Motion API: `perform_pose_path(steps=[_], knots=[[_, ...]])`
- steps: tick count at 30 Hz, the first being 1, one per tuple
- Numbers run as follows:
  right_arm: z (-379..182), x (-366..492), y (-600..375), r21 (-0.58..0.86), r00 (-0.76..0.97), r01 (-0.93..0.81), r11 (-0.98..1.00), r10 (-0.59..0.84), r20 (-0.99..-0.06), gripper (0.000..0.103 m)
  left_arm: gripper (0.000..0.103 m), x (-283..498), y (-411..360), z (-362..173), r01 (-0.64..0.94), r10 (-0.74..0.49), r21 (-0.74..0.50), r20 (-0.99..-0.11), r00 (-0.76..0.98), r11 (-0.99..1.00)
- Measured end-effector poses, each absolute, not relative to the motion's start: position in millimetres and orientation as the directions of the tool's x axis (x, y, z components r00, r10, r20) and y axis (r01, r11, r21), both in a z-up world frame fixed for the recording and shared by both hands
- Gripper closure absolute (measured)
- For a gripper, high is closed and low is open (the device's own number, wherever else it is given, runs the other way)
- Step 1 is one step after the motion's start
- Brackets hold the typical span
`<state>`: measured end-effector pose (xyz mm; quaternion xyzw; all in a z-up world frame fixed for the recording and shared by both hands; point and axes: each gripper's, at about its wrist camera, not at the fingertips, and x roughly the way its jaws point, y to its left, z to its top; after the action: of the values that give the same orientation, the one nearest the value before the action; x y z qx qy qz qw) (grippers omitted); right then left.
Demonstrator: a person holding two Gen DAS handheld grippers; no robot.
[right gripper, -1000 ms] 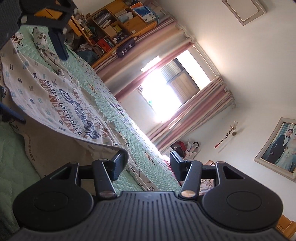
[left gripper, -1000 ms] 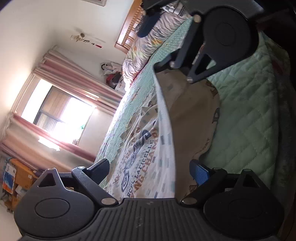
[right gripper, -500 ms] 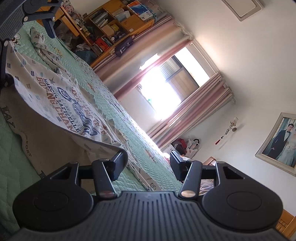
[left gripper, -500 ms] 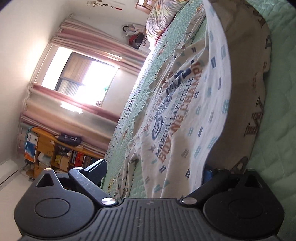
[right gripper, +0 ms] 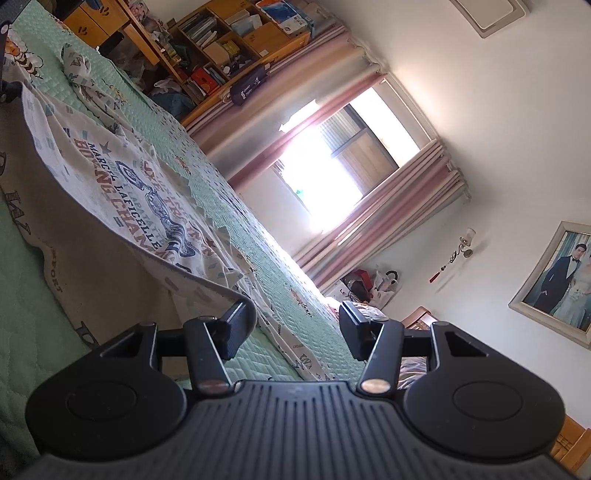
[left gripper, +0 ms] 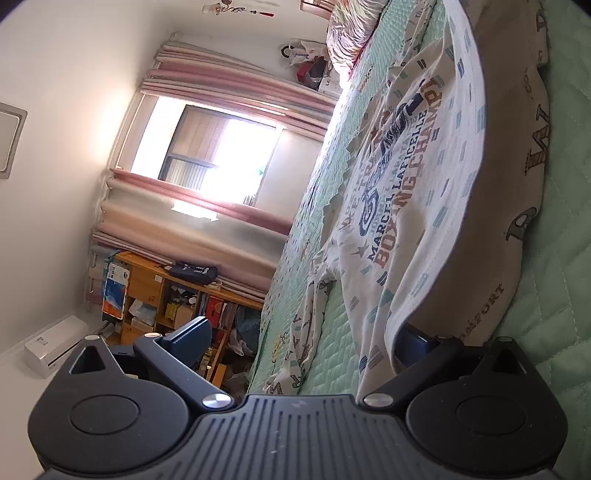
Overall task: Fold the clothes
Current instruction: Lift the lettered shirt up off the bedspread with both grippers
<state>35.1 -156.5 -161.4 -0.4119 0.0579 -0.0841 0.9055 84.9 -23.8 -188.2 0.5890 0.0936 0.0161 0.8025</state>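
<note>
A white T-shirt (left gripper: 402, 206) with a blue and orange boxing print lies spread on the green quilted bed (left gripper: 554, 295), its near edge raised off the bed. My left gripper (left gripper: 304, 336) is wide open at one end of that edge. The hem drapes over its right finger and nothing is pinched. In the right wrist view the same T-shirt (right gripper: 110, 173) stretches away to the upper left. My right gripper (right gripper: 295, 328) is open about halfway, and the hem rests over its left finger. A pale cloth (left gripper: 524, 192) printed with letters lies under the shirt.
Striped bedding (left gripper: 351, 29) is piled at the head of the bed. A cluttered wooden shelf (left gripper: 166, 295) stands by the curtained window (right gripper: 332, 166). Bags (right gripper: 373, 284) sit against the far wall, and a framed photo (right gripper: 554, 280) hangs above.
The left wrist view has swung toward the window, so the right gripper has left it. In the right wrist view the left gripper has slid off to the top left. The right gripper has kept still.
</note>
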Motion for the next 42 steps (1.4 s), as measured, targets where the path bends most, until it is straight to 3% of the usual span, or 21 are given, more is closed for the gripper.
perform_pose_path(steps=[8, 15, 28, 42], knots=[[-168.5, 36.2, -154.9, -0.768, 0.977, 0.101, 0.632, -0.208, -0.043, 0.048, 0.003, 88.8, -17.6, -184.1, 0.125, 0.153, 0.944, -0.178, 0.972, 0.304], [-166.3, 37.7, -153.4, -0.763, 0.978, 0.102, 0.638, -0.204, -0.040, 0.048, 0.011, 76.6, 6.3, -185.0, 0.151, 0.165, 0.949, -0.202, 0.966, 0.278], [-172.6, 35.6, -150.6, -0.778, 0.979, 0.087, 0.622, -0.198, -0.049, 0.048, 0.008, 58.4, 14.5, -186.9, 0.115, 0.131, 0.973, -0.142, 0.981, 0.198], [-173.9, -0.5, -97.7, -0.747, 0.976, -0.214, 0.630, 0.100, -0.196, 0.047, 0.014, 59.6, 10.3, -166.5, 0.096, 0.139, 0.939, -0.149, 0.979, 0.331]])
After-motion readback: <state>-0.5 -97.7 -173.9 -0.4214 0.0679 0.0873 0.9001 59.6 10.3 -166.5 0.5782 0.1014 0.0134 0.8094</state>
